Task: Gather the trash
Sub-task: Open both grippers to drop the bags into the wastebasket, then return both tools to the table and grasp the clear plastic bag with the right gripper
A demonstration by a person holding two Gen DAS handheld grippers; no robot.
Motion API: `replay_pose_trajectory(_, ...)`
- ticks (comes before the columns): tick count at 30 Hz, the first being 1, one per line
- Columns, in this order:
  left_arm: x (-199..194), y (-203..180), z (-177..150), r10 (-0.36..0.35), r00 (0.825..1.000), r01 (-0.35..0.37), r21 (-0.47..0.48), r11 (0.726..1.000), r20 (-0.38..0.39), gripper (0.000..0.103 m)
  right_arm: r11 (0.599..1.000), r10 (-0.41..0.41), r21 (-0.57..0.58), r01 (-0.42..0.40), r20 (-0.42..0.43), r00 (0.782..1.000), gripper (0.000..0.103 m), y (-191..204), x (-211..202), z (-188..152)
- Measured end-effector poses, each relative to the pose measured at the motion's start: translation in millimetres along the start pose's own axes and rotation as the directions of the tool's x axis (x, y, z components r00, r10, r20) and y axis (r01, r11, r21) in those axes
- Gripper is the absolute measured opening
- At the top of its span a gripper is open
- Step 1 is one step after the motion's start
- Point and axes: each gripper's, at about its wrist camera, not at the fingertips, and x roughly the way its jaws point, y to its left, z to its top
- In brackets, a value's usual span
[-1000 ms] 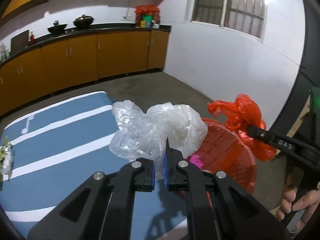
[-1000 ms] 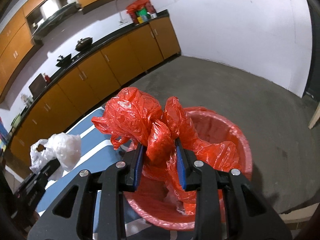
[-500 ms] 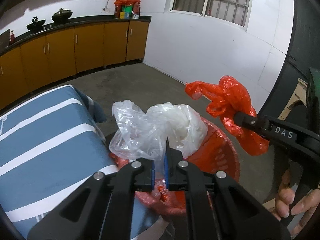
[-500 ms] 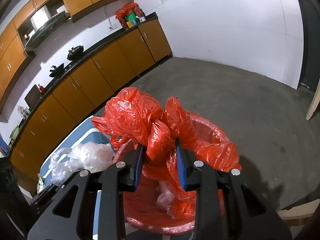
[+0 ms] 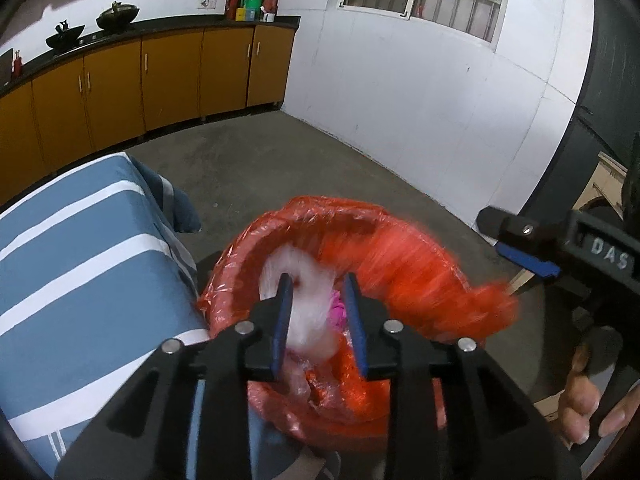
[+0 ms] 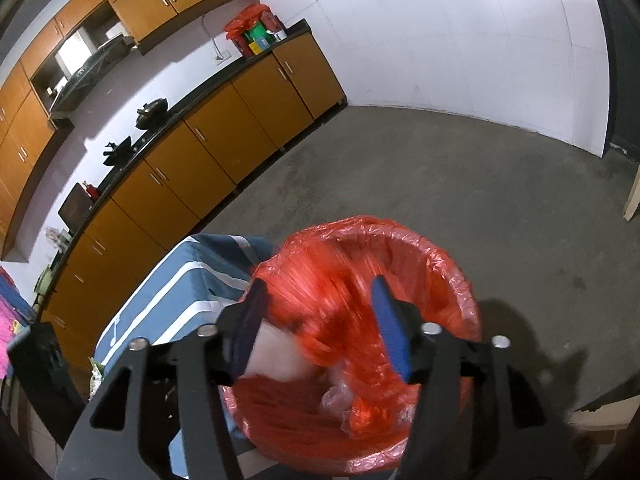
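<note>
A red bin lined with a red plastic bag [image 5: 320,216] stands on the floor below both grippers. My left gripper [image 5: 318,292] hovers over it, its jaws opening. A blurred white plastic bag [image 5: 304,304] is dropping between them, free of the pads. A pink scrap [image 5: 338,310] lies inside the bin. In the right wrist view my right gripper [image 6: 318,300] also has its jaws opening, and a blurred red plastic bag [image 6: 324,304] is falling through the gap towards the bin's rim [image 6: 452,268]. The white bag [image 6: 276,356] shows beneath it. The right gripper [image 5: 520,248] appears at the right of the left wrist view.
A surface under a blue cloth with white stripes [image 5: 80,264] touches the bin's left side. Orange kitchen cabinets [image 5: 168,76] line the far wall under a black counter. Grey concrete floor [image 6: 480,184] lies beyond the bin. A person's hand [image 5: 580,412] holds the right gripper's handle.
Both grippers were pinching their bags above the bin; now both jaws have spread and the white and red bags fall in. The left gripper has moved lower and over the bin.
</note>
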Motion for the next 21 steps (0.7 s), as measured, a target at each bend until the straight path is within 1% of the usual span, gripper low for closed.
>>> replay_pose_trajectory(2, -1, 4, -2, 0.01, 1.0, -0.01, -0.004, 1.0, -0.002, 0.031, 1.0, -0.009, -0.008, 0.009, 0.008, 1.0, 0.059, 0, -2, 0)
replay_pose_trajectory(7, -10, 19, -6, 0.044, 0.999, -0.044, -0.029, 0.999, 0.012, 0.039, 0.997, -0.049, -0.057, 0.051, 0.035, 0.998, 0.067, 8, -6, 0)
replay_pose_trajectory(9, -16, 26, -8, 0.063, 0.998, -0.062, -0.041, 0.997, 0.022, 0.042, 0.994, -0.065, -0.084, 0.069, 0.05, 0.997, 0.074, 14, -7, 1)
replay_pose_trajectory(12, -29, 39, -9, 0.101, 0.994, -0.099, -0.059, 0.993, 0.042, 0.048, 0.984, -0.088, -0.149, 0.099, 0.079, 0.993, 0.081, 28, -9, -3)
replay_pose_trajectory(14, -39, 52, -13, 0.132, 0.99, -0.128, -0.077, 0.989, 0.054, 0.052, 0.978, -0.09, -0.182, 0.105, 0.09, 0.992, 0.083, 36, -9, -6)
replay_pose_trajectory(18, -60, 78, -21, 0.193, 0.979, -0.183, -0.126, 0.975, 0.068, 0.056, 0.961, -0.075, -0.26, 0.099, 0.098, 0.992, 0.087, 59, -5, -14)
replay_pose_trajectory(21, -80, 102, -30, 0.262, 0.962, -0.247, -0.161, 0.956, 0.083, 0.058, 0.936, -0.058, -0.342, 0.087, 0.094, 0.994, 0.087, 85, 1, -24)
